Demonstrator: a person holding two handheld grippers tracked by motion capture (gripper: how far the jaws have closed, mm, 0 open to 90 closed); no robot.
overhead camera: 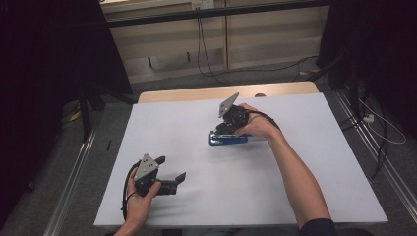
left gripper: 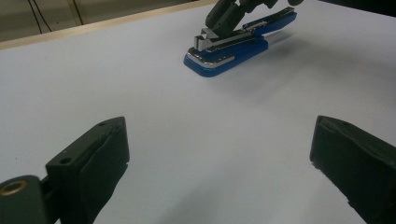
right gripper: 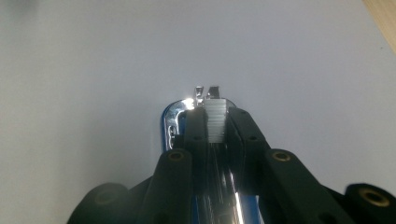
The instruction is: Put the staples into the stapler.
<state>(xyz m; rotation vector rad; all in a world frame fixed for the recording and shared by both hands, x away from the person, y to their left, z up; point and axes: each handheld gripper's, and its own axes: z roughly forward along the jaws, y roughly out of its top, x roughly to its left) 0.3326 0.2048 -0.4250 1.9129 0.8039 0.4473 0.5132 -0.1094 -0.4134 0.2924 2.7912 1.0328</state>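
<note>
Nearest the person, the left gripper (overhead camera: 173, 168) rests on the white table (overhead camera: 196, 206), jaws spread wide around nothing, well apart from the work. Farther out, mid-table, the right gripper (overhead camera: 220, 131) is clamped on the blue stapler (overhead camera: 227, 140), its jaws pinching the staple rail (right gripper: 215, 122). The grasp looks made; whatever handling follows seems still ahead.

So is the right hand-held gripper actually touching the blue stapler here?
Touching. The right gripper view shows the right hand-held gripper with both black jaws pressed against the sides of the blue stapler, no gap on either side.
</note>
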